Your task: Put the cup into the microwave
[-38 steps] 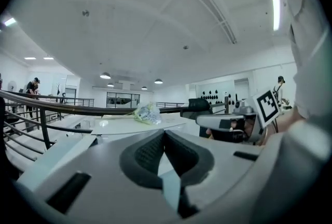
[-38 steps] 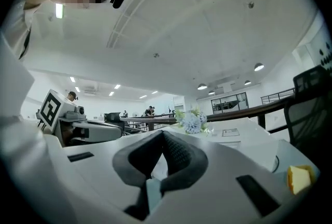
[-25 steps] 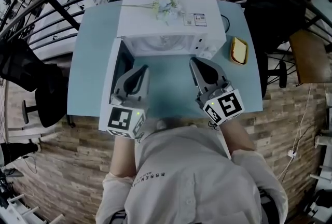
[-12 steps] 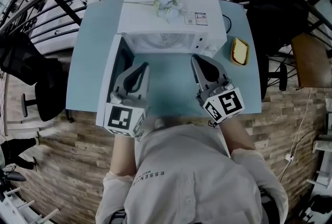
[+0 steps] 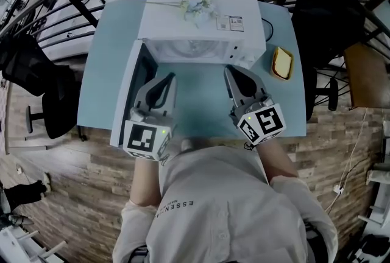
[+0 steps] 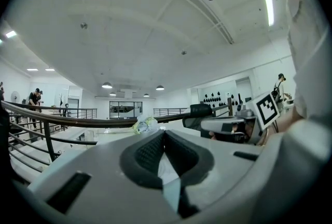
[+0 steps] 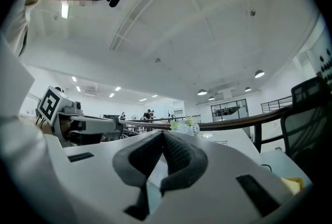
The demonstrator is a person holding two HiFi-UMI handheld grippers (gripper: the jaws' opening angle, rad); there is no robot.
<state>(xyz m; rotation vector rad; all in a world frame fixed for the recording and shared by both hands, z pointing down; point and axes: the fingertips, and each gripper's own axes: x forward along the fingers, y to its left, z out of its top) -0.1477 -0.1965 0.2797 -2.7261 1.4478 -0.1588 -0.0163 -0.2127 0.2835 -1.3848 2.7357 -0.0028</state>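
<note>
Looks like a big open-plan office or lab hall, up on a mezzanine. A curved black railing (image 5: pixel 78 5) wraps round the light blue desk (image 5: pixel 109 73), and there's wood-look flooring (image 5: pixel 79 195) underneath. A black office chair (image 5: pixel 52 103) sits just off to the side. The high white ceiling has round lamps (image 6: pixel 107 85), and there's a glass-fronted room (image 6: pixel 124 109) at the far end. A few people (image 6: pixel 34 97) stand about by the rail. The white microwave (image 5: pixel 195 24) on the desk feels more test setup than kitchen.

Print across the person's shirt (image 5: pixel 219 219) began, seen upside down, with "ESSEN"; the remaining letters were unclear. The label (image 5: pixel 228 23) on the microwave (image 5: pixel 170 12) top was too small to read.
</note>
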